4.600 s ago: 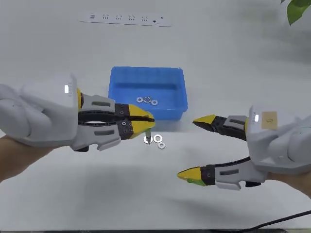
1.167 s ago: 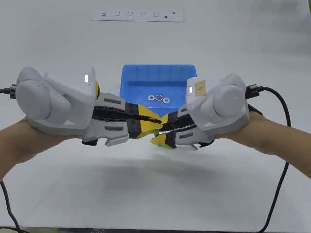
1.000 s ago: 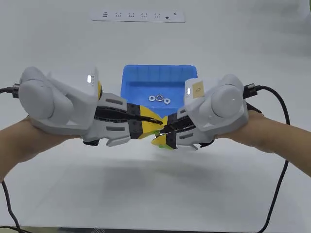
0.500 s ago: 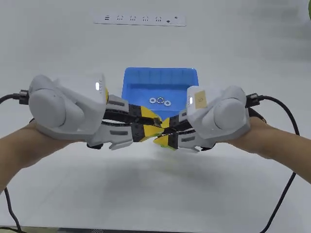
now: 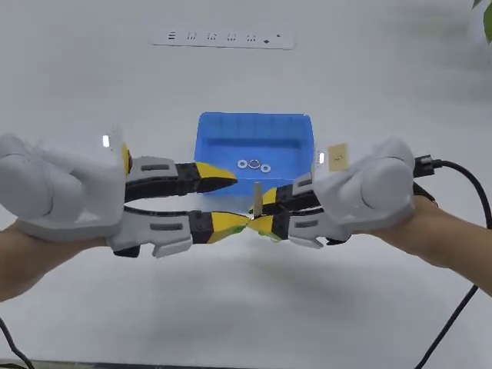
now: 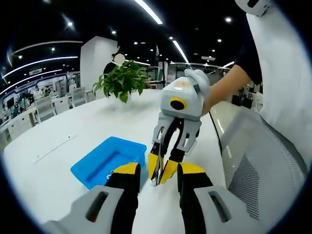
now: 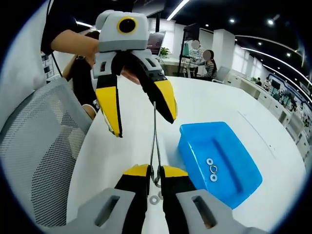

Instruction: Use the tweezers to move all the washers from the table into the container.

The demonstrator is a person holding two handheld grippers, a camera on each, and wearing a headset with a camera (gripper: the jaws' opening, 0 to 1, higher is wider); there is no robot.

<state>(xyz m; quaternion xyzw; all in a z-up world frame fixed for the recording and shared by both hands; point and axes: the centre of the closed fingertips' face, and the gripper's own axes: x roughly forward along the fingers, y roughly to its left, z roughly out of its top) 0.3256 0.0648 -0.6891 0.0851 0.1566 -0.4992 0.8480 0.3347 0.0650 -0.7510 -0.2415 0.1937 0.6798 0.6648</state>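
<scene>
Three washers (image 5: 254, 164) in container (image 5: 254, 118); right claw (image 5: 263, 215) clenched on tweezers (image 7: 155, 141), left claw (image 5: 240, 200) released; next: tips onto loose washer (image 7: 155, 199).

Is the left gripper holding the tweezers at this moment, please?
No, the left gripper stands open, while the right gripper is shut on the tweezers.

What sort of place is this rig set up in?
Probably an open-plan office: a grey mesh office chair, long ceiling strip lights and a leafy green potted plant.
</scene>
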